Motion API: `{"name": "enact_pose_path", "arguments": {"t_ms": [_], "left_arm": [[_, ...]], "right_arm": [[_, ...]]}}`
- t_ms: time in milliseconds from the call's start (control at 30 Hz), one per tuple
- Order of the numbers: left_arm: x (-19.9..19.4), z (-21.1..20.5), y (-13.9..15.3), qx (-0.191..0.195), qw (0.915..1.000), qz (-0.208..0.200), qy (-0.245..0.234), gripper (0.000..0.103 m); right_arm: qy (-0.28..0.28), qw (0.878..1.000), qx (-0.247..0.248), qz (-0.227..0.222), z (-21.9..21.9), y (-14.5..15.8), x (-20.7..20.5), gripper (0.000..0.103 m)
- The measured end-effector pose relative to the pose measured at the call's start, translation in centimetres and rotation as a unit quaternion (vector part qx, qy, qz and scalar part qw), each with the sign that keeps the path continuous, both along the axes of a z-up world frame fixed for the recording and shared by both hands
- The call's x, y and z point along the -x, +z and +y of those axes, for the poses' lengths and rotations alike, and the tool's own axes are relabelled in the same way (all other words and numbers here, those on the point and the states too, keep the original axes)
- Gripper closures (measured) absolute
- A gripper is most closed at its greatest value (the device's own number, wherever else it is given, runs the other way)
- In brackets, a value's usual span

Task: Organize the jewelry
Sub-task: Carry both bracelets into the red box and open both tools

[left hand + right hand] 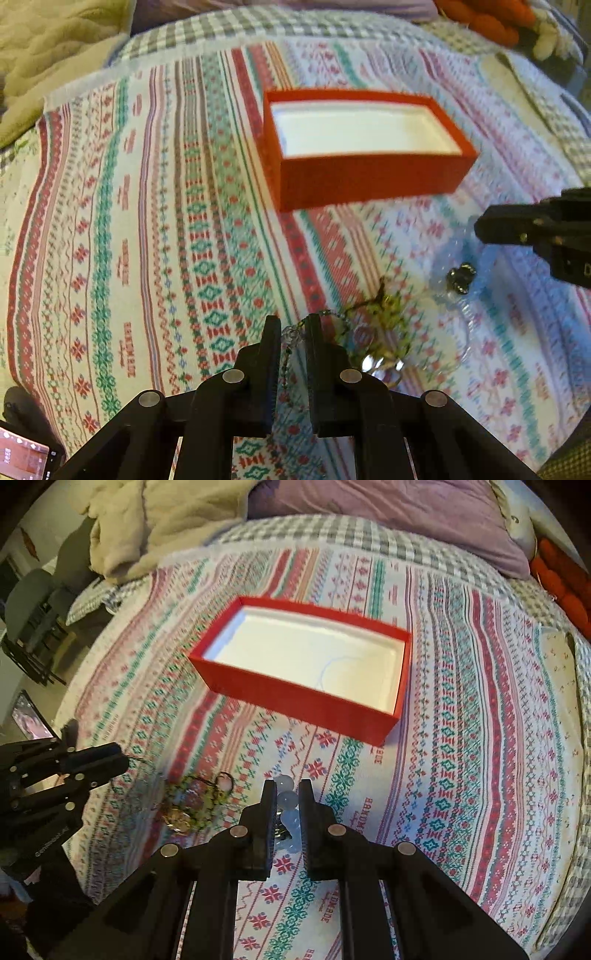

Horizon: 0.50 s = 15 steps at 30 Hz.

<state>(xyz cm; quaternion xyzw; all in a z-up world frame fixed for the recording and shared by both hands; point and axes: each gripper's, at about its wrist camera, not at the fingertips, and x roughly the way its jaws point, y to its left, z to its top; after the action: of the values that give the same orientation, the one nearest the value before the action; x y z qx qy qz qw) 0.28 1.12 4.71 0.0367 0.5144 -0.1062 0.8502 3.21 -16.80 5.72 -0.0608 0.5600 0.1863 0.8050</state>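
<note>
An open red box (369,181) with a white inside sits on the patterned bedspread; it also shows in the right wrist view (295,698). My left gripper (293,325) is shut on a thin silver chain (291,336) that runs to a green and gold jewelry tangle (384,332), also in the right wrist view (192,805). My right gripper (287,790) is shut on a string of pale translucent beads (287,799). A small dark jewelry piece (460,278) lies on clear plastic near the right gripper (480,229).
The patterned bedspread (480,738) covers the bed. A cream blanket (159,520) and a purple pillow (388,513) lie at the far side. An orange knitted item (487,18) is at the far right. A phone (22,458) lies at the near left.
</note>
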Motion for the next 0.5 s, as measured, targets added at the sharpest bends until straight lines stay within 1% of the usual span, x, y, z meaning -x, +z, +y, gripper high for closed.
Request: {"name": "enact_pose_path", "arguments": {"t_ms": [33,233,500], "left_arm": [[-0.2,0.0,0.3,0.004,1.0000,-0.004,0.001,0.095],[-0.5,-0.8,2.3,0.024,0.9992,-0.033,0.005,0.095],[-2.1,-1.8,4.6,0.076,0.9945,-0.072,0.008,0.095]], "right_arm": [[0.000,1.000,-0.004,-0.005,0.7,0.2,-0.2,0.091],[-0.002,0.999,-0.018,-0.028,0.8,2.1,0.0,0.091],[-0.024,0.998,-0.041,-0.049,-0.2,4.2,-0.8,0.091]]}}
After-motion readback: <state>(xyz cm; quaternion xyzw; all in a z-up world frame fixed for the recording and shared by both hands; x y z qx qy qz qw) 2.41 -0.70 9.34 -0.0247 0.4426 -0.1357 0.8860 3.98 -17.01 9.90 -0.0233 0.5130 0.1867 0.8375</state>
